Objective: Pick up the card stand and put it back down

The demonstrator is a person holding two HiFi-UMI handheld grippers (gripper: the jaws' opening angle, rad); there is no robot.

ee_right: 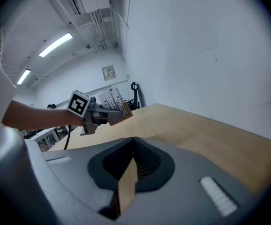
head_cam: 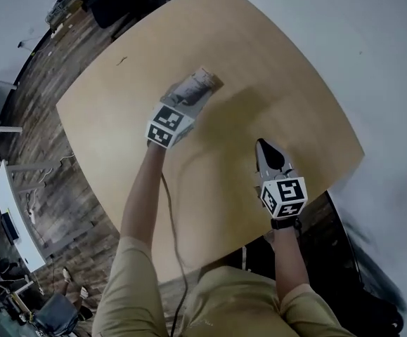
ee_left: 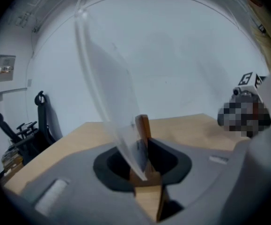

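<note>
Closest in, both forearms reach out over the near edge of the table (head_cam: 294, 83), bare from beige sleeves. The right forearm (head_cam: 287, 258) is short and tucked in, and the right gripper (head_cam: 261, 144) sits low over the wood just inside the near right edge, nose tipped down and pointing across the top. Its own view shows the right gripper (ee_right: 133, 142) with jaw tips together and nothing between them, just table grain through the slot behind.

Further out, the left forearm (head_cam: 143, 188) is stretched long, wrist rolled so the marker cube (head_cam: 166, 126) faces up. The left gripper (head_cam: 189, 98) hangs over the middle of the table, a little toward the left edge, angled down. In its own view the left gripper (ee_left: 143, 146) has its jaws pinched narrow on the wooden base of the card stand (ee_left: 143, 130), and the clear panel (ee_left: 107, 88) leans up and away to the left.

From the right gripper view, the card stand (ee_right: 119, 110) rides in the left gripper (ee_right: 108, 115) clear of the table top, tilted, printed card showing.

Beyond the far edge there is a plain white wall.
</note>
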